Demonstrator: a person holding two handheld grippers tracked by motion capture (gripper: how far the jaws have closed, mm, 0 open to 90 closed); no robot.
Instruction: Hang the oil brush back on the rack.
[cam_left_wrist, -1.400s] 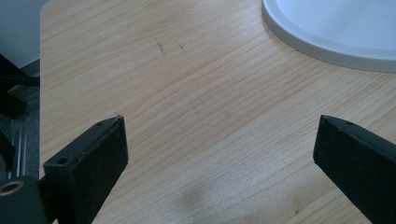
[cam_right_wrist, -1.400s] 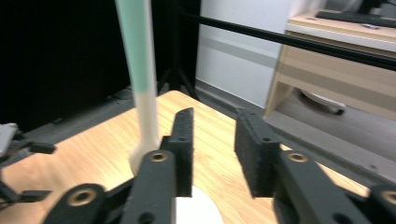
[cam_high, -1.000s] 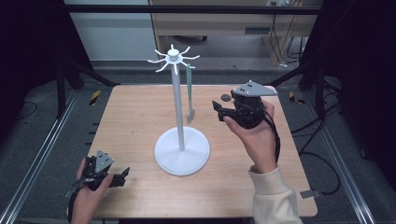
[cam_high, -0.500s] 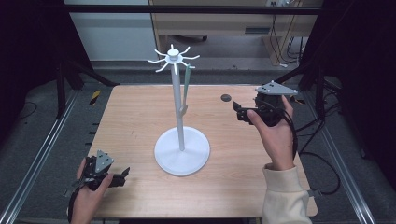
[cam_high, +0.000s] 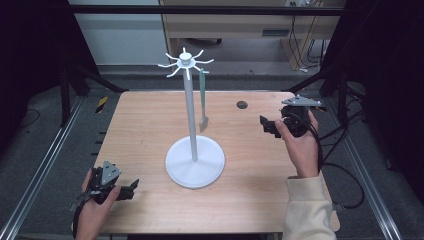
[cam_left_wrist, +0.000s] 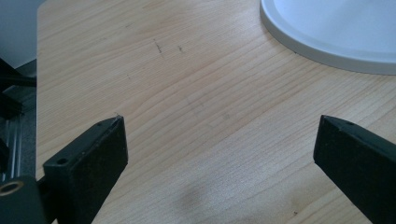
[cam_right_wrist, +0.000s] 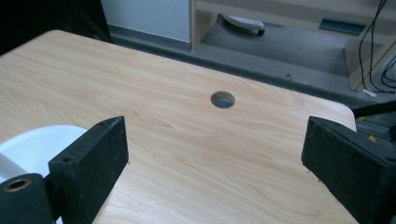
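Wooden desk (cam_high: 150, 125) carries 1 white stand (cam_high: 194, 160) with hooked arms at its top; 1 grey-green long-handled tool (cam_high: 203, 100) hangs from a hook beside the pole, so the hanging step reads as done. The right gripper (cam_high: 267, 126), near the desk's right edge, has just opened its fingers wide with nothing between them. The left gripper (cam_high: 131, 187) rests at the near left corner, fingers wide and empty, with nothing else loose on the desk to hang.

A spatula (cam_high: 203, 100) hangs from the stand (cam_high: 194, 161), mid-table (cam_high: 150, 120).

A lab: railed test table (cam_high: 150, 125); cables (cam_high: 305, 47) behind.
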